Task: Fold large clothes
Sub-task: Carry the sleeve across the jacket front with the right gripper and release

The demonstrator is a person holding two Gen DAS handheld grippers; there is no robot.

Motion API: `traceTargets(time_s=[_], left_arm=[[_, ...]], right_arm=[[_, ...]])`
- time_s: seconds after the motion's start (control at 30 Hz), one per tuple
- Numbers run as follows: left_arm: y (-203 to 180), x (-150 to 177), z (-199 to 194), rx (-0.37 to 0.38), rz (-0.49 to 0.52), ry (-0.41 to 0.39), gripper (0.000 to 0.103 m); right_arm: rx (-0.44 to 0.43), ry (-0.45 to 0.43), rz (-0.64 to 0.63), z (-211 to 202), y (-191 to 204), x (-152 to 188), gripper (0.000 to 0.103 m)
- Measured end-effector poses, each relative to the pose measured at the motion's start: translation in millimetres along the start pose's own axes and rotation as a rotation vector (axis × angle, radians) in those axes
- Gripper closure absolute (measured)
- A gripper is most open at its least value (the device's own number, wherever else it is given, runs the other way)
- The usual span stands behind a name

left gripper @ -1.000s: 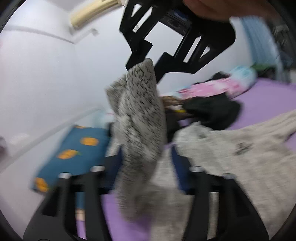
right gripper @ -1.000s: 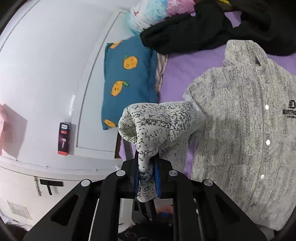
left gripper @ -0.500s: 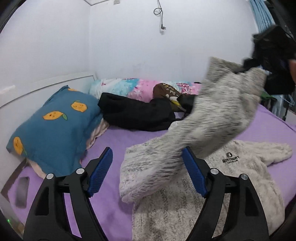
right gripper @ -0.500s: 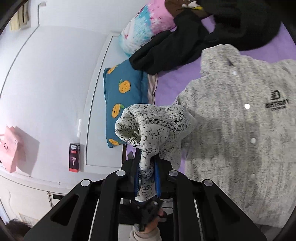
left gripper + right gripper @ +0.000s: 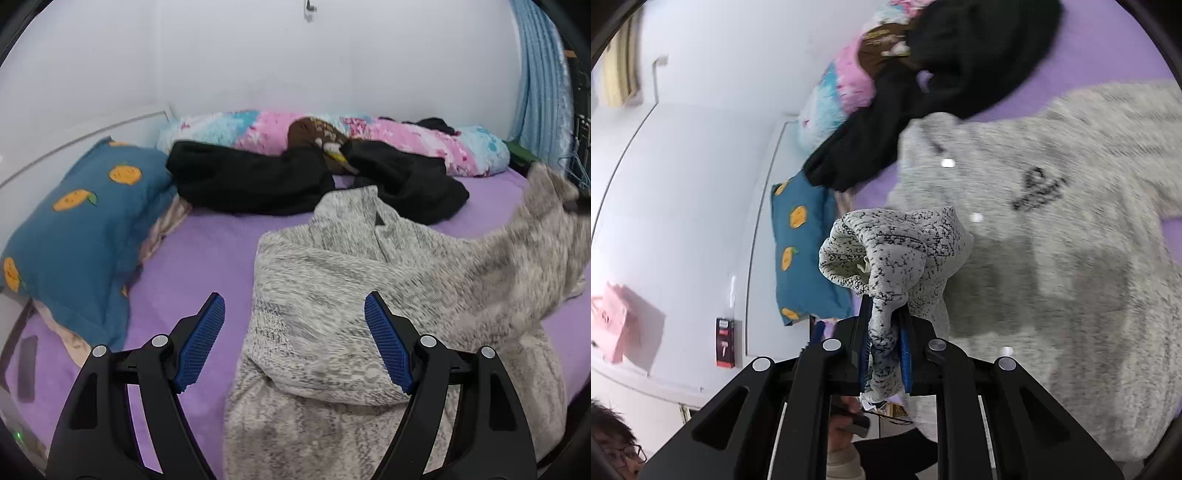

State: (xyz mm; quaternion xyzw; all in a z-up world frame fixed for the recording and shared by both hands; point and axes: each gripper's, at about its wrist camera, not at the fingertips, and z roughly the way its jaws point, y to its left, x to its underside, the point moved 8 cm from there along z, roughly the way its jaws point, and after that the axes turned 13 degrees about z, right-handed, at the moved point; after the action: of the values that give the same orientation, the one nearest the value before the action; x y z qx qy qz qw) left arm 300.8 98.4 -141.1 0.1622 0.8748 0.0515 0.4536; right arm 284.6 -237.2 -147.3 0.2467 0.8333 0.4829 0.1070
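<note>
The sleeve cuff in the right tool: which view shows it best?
The right wrist view: the cuff is sharp and pinched in the right tool. In the left wrist view the sleeve is only a blur at the right edge.

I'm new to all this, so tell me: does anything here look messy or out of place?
Yes. A black garment lies crumpled across the purple bed, partly over the flowered blanket. The grey sweater is half folded, one sleeve pinched in the right hand-held gripper.

You've got bare purple sheet left of the grey sweater to pass thru. Blue pillow blocks far left; black clothes block behind the collar.
</note>
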Motion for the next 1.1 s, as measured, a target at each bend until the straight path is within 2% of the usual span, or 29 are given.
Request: traceTargets(time_s=[0.27,0.37,0.83,1.03,1.1], left_arm=[[-28.2,-1.6,33.2,0.033,0.037,0.059,0.027],[-42.1,1.2,47.3,0.054,0.056,0.096,0.027],[-75.5,10.2,79.4,0.085,0.109,0.177,0.027],[-83.2,13.1,87.0,0.095,0.124,0.198,0.027],[-84.5,13.0,87.1,0.097,0.121,0.198,0.027]], right_arm=[[-0.037,-0.005,0.093,1.8,-68.4,-25.3,0.089],[-0.023,-0.013,0.103,1.4,-89.6,-30.6,0.088],[0.23,-0.084,0.123,0.7,-199.0,-42.8,0.085],[0.238,-0.088,0.103,-2.1,-201.1,-38.0,0.083],[0.246,-0.099,0.069,-9.2,-189.5,-31.5,0.07]])
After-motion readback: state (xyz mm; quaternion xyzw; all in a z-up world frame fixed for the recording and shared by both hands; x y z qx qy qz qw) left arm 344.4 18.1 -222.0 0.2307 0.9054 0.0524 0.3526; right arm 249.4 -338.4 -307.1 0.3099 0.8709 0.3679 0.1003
